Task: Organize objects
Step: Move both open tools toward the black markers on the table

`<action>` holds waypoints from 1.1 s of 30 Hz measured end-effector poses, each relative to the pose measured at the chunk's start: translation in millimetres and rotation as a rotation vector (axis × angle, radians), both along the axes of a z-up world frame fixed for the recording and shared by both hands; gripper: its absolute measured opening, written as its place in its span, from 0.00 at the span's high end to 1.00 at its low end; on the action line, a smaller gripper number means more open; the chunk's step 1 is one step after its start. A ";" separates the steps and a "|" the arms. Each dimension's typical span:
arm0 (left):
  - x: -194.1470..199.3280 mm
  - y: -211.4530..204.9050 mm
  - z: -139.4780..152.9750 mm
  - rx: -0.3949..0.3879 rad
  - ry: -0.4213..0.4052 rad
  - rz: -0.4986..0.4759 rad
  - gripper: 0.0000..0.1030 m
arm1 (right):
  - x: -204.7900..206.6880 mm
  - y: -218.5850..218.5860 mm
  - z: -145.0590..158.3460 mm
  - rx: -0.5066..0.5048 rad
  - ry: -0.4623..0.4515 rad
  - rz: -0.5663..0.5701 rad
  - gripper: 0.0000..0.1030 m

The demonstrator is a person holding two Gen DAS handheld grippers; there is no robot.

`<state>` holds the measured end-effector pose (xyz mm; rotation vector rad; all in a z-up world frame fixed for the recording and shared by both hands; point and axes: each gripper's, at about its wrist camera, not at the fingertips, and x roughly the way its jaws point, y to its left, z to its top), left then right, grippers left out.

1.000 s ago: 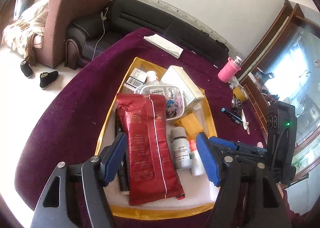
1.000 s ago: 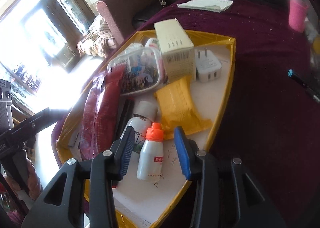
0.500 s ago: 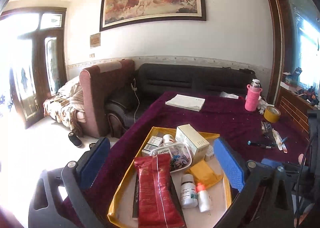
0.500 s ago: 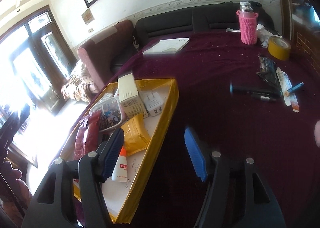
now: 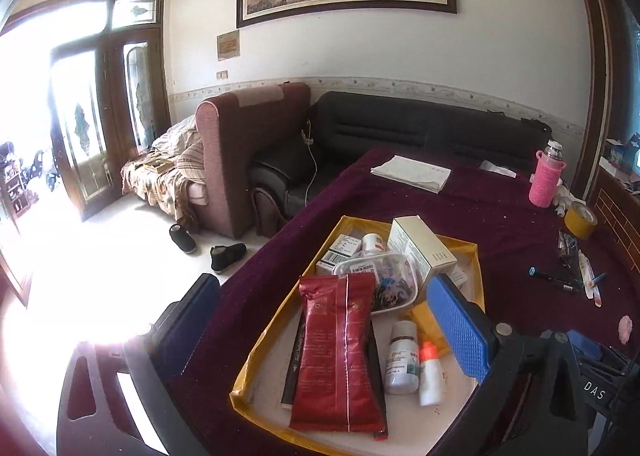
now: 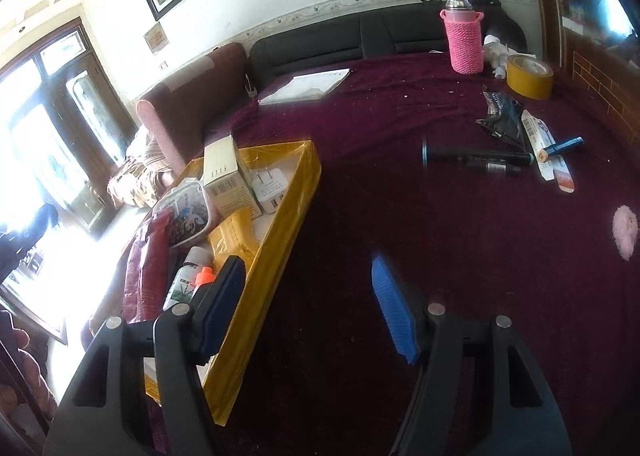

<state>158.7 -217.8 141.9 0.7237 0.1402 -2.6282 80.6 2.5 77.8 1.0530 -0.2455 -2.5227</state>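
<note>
Right wrist view: both grippers, right and left, spread empty; overfilled tray near table edge could spill if bumped.

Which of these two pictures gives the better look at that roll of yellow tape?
The right wrist view: the roll of yellow tape sits large and whole beside the pink bottle. In the left wrist view it is small, near the edge.

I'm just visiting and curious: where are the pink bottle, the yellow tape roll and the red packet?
pink bottle [image 6: 464, 39], right wrist view, knitted sleeve.
yellow tape roll [image 6: 530, 84], right wrist view, outer side.
red packet [image 5: 336, 352], left wrist view, middle.
</note>
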 end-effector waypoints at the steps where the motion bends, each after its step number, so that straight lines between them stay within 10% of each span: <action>1: 2.3 -1.4 1.3 0.002 0.009 0.005 0.01 | 0.8 0.2 0.8 0.001 0.008 -0.004 0.37; 15: 12.4 -19.1 -6.2 0.070 0.060 0.018 0.01 | 16.4 -18.2 1.2 0.105 0.086 -0.016 0.36; 27: 43.8 -3.0 17.2 -0.048 0.265 0.001 0.01 | 42.4 -20.0 30.2 0.192 0.304 -0.097 0.29; 33: 22.1 5.2 5.7 -0.058 0.150 -0.039 0.01 | 37.0 -15.0 38.9 0.222 0.325 -0.070 0.19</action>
